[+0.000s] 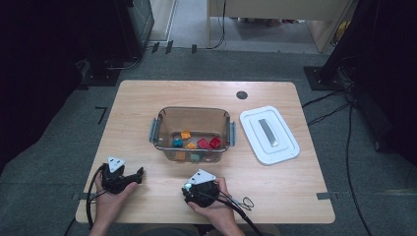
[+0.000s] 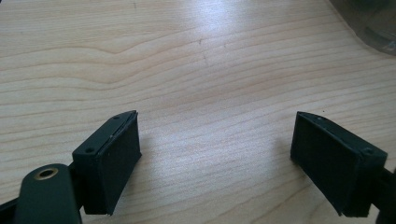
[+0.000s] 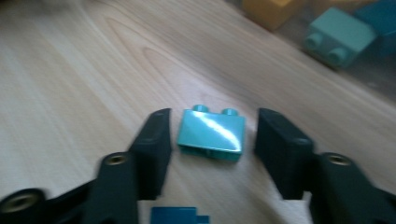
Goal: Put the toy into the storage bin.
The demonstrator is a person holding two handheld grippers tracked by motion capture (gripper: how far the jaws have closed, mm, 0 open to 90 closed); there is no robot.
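Note:
A teal two-stud brick [image 3: 211,135] lies on the wooden table [image 1: 142,98], studs pointing away, between the jaws of my right gripper [image 3: 215,119]. A narrow gap shows on each side of it, so the pads are not pressing. Just below it sits the edge of a blue brick [image 3: 177,215]. In the high view the right gripper [image 1: 199,184] is at the table's front, in front of the clear bin [image 1: 192,109]. My left gripper [image 1: 139,173] rests at the front left, its jaws [image 2: 215,140] wide apart over bare wood.
The clear bin holds several bricks, among them a red one [image 1: 215,142] and an orange one [image 1: 185,134]. Its white lid [image 1: 269,134] lies to its right. Through the bin wall a pale green brick [image 3: 338,37] shows. A cable loop [image 1: 247,201] trails right of my right hand.

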